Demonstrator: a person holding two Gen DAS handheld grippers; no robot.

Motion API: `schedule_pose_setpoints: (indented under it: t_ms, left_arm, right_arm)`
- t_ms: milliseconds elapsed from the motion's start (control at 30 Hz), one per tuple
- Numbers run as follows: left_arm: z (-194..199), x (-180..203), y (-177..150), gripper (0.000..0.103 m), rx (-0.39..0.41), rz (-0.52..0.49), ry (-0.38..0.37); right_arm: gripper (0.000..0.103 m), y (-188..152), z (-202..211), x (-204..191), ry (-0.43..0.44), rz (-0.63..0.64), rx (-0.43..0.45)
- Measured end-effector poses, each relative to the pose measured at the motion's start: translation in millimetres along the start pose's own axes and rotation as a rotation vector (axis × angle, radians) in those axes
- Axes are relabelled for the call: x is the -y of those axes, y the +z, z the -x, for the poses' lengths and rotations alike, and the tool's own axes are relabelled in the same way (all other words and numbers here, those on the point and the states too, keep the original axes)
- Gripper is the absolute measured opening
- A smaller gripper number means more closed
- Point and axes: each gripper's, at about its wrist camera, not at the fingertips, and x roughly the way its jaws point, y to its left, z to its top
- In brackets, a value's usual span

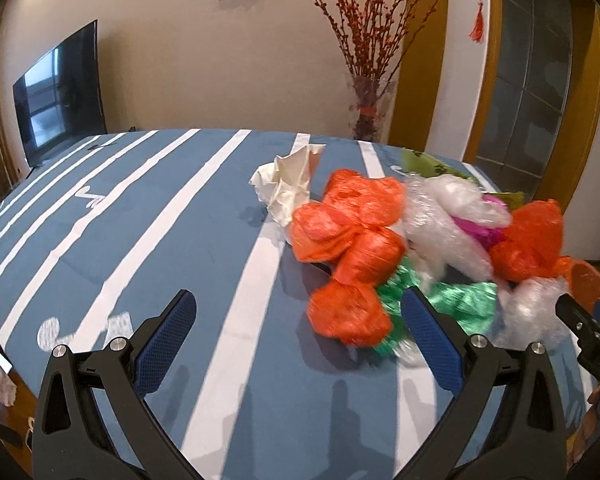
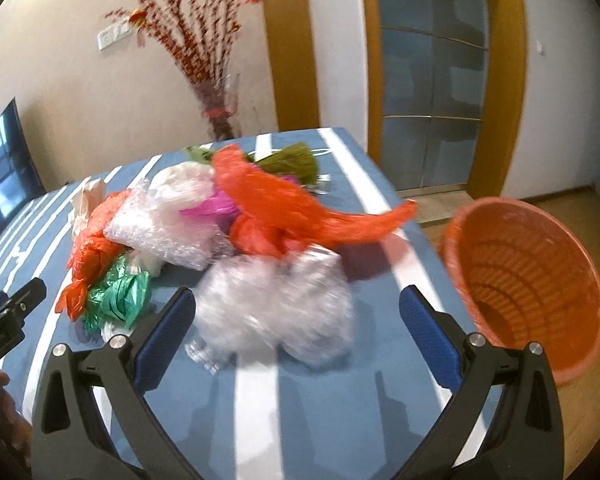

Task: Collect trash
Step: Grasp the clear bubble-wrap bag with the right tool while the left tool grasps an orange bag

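My left gripper (image 1: 296,312) has its jaws spread wide and holds nothing above the striped worktop (image 1: 140,240). My right gripper (image 2: 296,312) is likewise wide and unloaded, with a clear bubble-wrap wad (image 2: 276,308) lying on the worktop between its fingers. Beyond it, the trash pile sits on the worktop: orange bags (image 1: 352,232), a green bag (image 2: 116,296), and crumpled white paper (image 1: 288,184) farthest back. The orange basket (image 2: 524,280) stands off the worktop's right edge.
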Motion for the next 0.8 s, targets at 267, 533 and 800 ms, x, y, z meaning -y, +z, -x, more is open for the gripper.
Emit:
schedule_pose_setpoints:
  t_ms: [267,533,800]
  left_arm:
    - [-25.5,2.7,8.7,0.101,-0.053,-0.023,-0.041]
    - [-34.8,13.1,13.6,0.097,-0.059,-0.033,-0.072]
    - [-42.4,27.6,19.0,0.072,-0.097,-0.033,-0.106]
  right_arm:
    - [0.082,1.1,-39.8,-14.4,0.029,0.051,-0.099]
    - [0.035,-9.0,-39.2,-13.0,0.092,0.045,-0.092]
    - [0.014,-12.9,-24.4,-7.8,0.149,0.021,-0.083]
